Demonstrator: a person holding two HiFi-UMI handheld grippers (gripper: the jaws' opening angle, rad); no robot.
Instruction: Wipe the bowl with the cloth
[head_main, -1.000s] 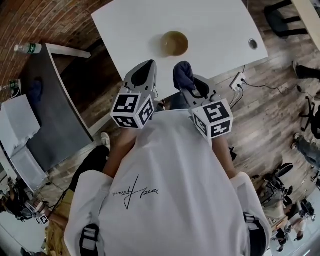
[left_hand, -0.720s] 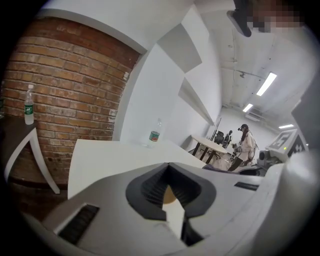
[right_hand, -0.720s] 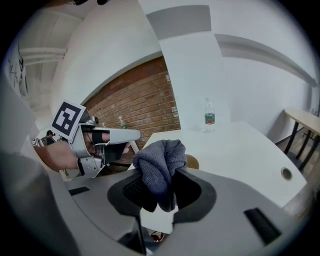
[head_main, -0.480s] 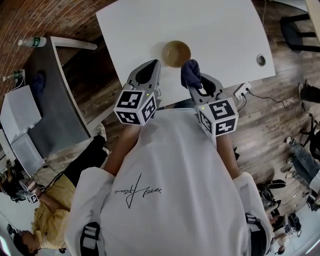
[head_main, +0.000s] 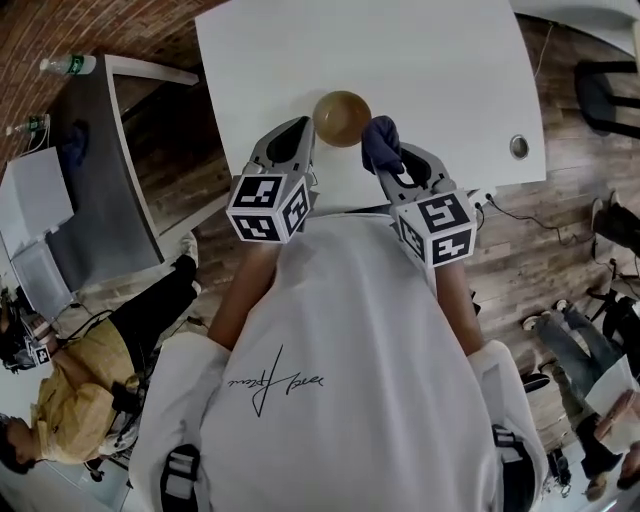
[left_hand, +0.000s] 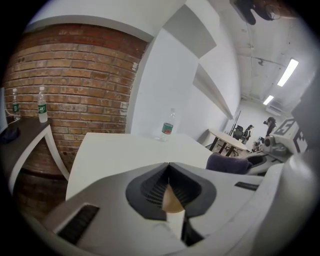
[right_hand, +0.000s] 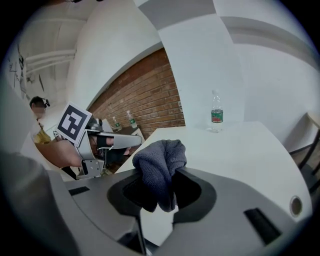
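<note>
Bowl (head_main: 342, 118) round, tan, smooth; left fingers (left_hand: 100, 195) together; right fingers (right_hand: 235, 195) clamp bunched grey cloth (right_hand: 160, 170).

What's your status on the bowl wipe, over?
Left gripper shut, jaws just starting to ease open, empty, beside bowl. Right gripper shut on cloth, by bowl. No obstruction.

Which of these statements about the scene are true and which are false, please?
1. The right gripper grips the cloth. True.
2. The bowl lies on the floor. False: it sits on the white table.
3. The cloth lies inside the bowl. False: it is bunched in the right gripper's jaws, beside the bowl.
4. A water bottle stands at the far side of the table. True.
</note>
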